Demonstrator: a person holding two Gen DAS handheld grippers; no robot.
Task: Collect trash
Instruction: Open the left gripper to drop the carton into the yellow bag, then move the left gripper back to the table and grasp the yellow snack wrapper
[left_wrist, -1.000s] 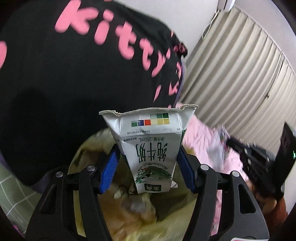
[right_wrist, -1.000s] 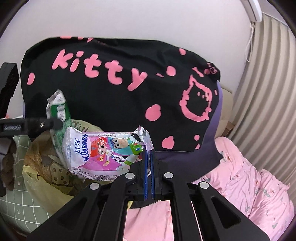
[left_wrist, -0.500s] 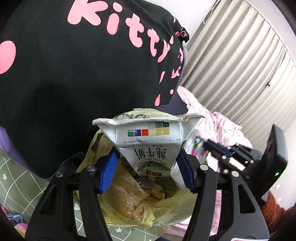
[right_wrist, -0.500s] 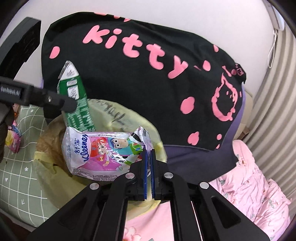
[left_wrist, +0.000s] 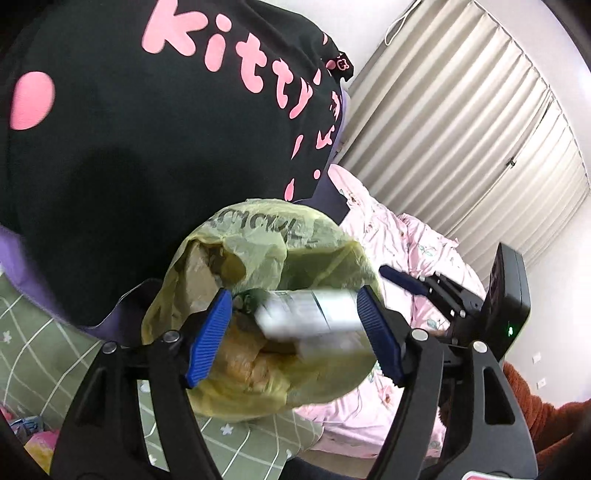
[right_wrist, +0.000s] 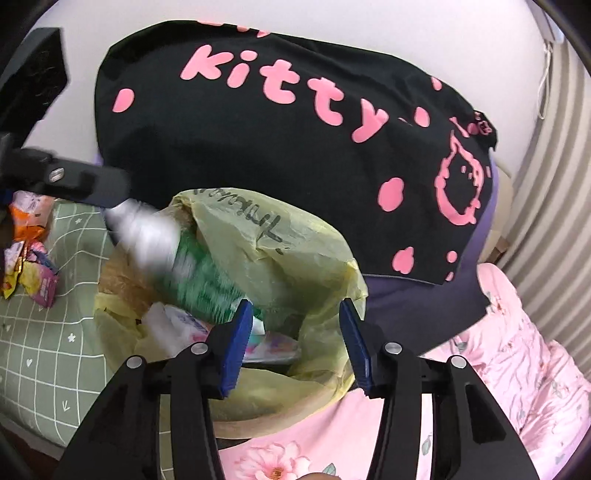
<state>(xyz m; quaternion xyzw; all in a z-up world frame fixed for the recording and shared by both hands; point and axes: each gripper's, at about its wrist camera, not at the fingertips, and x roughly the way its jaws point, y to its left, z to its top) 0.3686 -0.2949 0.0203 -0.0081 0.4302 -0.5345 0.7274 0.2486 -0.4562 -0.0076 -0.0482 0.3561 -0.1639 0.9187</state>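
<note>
**Both tools let go over the yellow bag**

And there it goes! The left tool (left_wrist: 293, 332) has just been spreading its jaws, and the milk carton (left_wrist: 310, 314), gripped upright between the blue pads a second ago, is now tipped on its side, a motion-smeared white blur. Its right end looks close against the right pad, but the blur hides whether it touches; the left pad stands clear of it. It hangs right at the mouth of the yellow trash bag (left_wrist: 258, 236).

Over on the right, same story: the right tool (right_wrist: 295, 343), clamped on the tissue pack (right_wrist: 269, 343) half a second ago, has just been opening and now stands wide, nothing pressed between the pads. The pack lies down inside the bag (right_wrist: 306, 258), partly covered by the left pad and crumpled white wrappers (only a pastel patch shows).

From this side the carton (right_wrist: 177, 254) is a white-and-green streak slanting into the bag, print unreadable.

The bag sits on the bed, where the green checked sheet (right_wrist: 40, 332) meets the pink floral quilt (right_wrist: 517, 350). At the left edge, bright snack wrappers (right_wrist: 29, 254) on the sheet are cut off by the frame. Behind looms a black cushion (right_wrist: 280, 158) with pink lettering.
</note>
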